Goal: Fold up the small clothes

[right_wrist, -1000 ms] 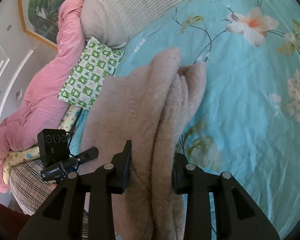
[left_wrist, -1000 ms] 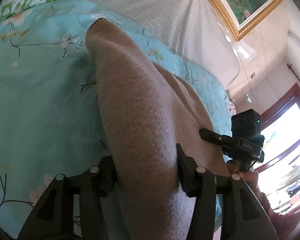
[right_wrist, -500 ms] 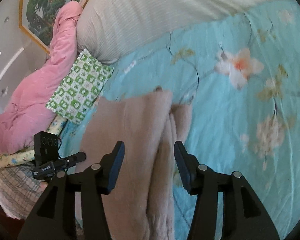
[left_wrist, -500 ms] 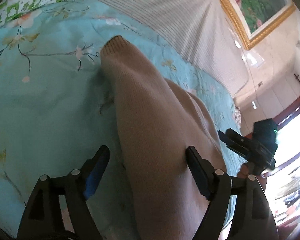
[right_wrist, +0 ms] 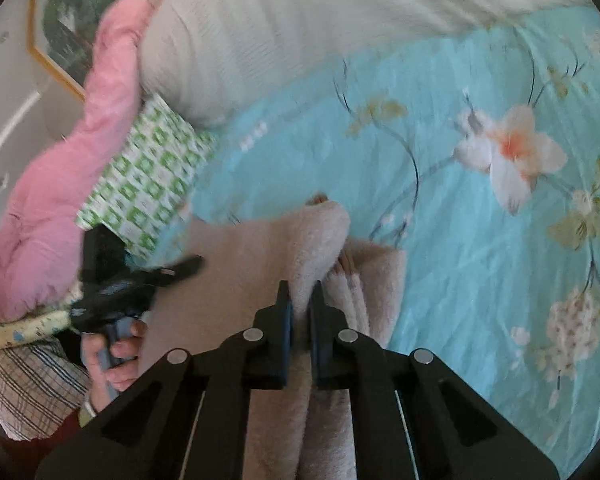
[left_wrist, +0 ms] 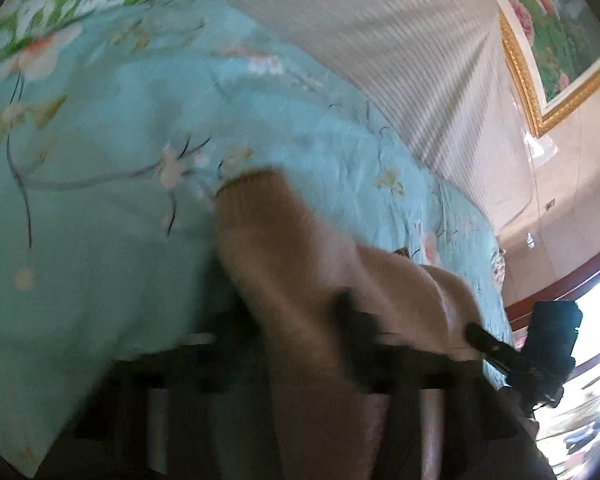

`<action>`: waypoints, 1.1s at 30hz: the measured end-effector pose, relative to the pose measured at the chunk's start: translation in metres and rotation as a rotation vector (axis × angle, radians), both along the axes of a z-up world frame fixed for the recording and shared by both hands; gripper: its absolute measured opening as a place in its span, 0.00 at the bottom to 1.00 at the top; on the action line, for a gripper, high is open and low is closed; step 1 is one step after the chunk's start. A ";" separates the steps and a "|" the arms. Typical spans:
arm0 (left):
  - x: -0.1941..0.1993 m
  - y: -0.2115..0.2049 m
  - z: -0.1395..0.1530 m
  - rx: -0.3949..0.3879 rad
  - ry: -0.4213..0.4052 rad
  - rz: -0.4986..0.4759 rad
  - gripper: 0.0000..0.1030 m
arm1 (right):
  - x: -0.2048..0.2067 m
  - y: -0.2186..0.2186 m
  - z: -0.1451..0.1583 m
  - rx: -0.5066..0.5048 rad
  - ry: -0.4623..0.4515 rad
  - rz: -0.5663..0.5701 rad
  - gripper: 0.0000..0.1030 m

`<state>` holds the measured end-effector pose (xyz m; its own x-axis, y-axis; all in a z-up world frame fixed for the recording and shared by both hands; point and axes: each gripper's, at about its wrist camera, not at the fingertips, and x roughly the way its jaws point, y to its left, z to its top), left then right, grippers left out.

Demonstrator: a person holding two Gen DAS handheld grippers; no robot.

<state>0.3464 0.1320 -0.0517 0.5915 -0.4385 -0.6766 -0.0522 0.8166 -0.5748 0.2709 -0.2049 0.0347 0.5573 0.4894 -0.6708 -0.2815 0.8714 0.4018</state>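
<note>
- Right gripper (right_wrist: 299,300) has just clamped tight on a ridge of the beige knitted sweater (right_wrist: 260,264), which lies on the turquoise floral bedsheet (right_wrist: 460,260). That pinch looks thin, so it might slip out.
- Left gripper (left_wrist: 296,344) has just been closing around the sleeve, too blurry to call it gripped.
- Uneven pulls would probably skew the fold.

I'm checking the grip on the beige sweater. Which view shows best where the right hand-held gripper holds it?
The right wrist view: it is sharp, and the right hand-held gripper has just closed on a raised fold of the beige sweater. The left wrist view is motion-blurred and shows only that gripper's body, at the sweater's far edge.
</note>
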 end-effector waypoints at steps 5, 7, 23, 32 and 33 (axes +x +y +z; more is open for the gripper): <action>0.002 -0.025 0.004 0.189 -0.030 0.001 0.16 | -0.005 -0.014 -0.010 -0.035 -0.006 -0.068 0.07; 0.007 -0.034 -0.001 0.273 -0.002 0.007 0.16 | 0.002 -0.015 -0.027 -0.065 0.034 -0.084 0.07; -0.186 -0.057 0.049 0.380 -0.122 -0.036 0.62 | -0.105 -0.016 0.004 -0.066 -0.001 -0.076 0.11; -0.269 -0.082 0.026 0.388 -0.102 -0.059 0.66 | -0.166 -0.024 -0.017 -0.062 -0.005 -0.116 0.38; -0.271 -0.086 0.024 0.394 -0.101 -0.067 0.66 | -0.169 -0.025 -0.018 -0.058 -0.006 -0.121 0.38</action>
